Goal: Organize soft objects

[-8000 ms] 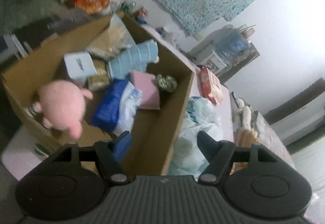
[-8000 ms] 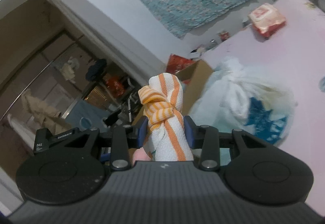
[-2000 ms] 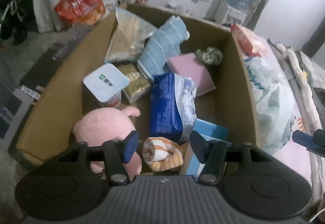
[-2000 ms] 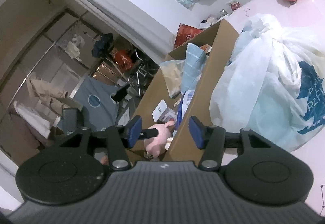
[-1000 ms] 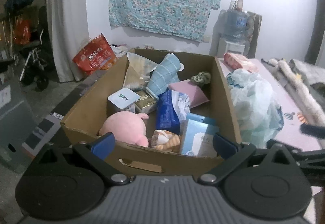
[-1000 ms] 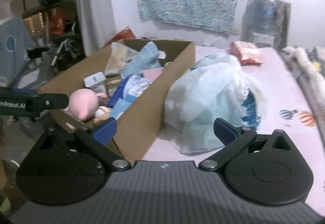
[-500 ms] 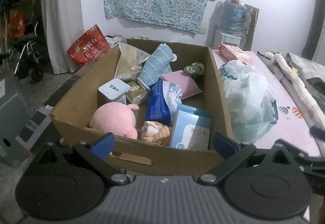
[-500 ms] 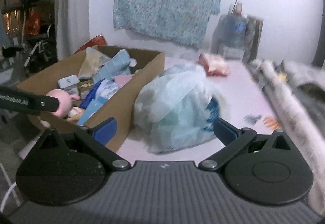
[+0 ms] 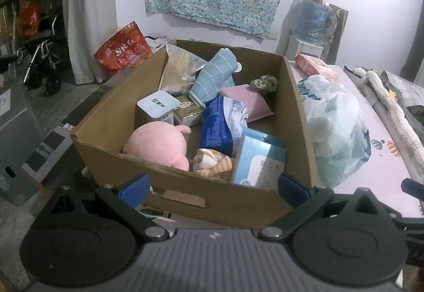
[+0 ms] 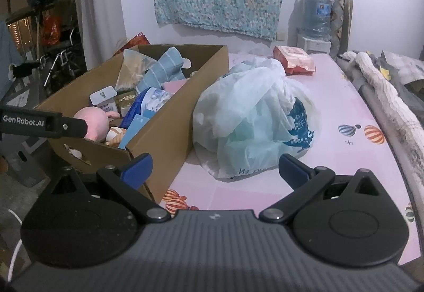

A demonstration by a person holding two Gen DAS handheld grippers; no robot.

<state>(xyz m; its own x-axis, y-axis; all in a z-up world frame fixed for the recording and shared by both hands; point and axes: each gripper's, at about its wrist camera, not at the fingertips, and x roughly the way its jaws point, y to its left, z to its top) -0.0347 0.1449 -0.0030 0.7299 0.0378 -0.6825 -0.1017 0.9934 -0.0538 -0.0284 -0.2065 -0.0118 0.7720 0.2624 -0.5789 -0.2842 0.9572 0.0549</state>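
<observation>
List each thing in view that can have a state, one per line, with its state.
cardboard box: open-topped, holding items
orange striped towel: knotted, lying in the box
pink plush toy: lying in the box
plastic bag: bunched, beside the box on the mat
left gripper: open, empty
right gripper: open, empty

Both wrist views face, share the box (image 9: 185,199)

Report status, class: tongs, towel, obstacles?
Left tongs and right tongs open, empty. Orange-striped towel in cardboard box, beside pink plush. Nothing blocking.
</observation>
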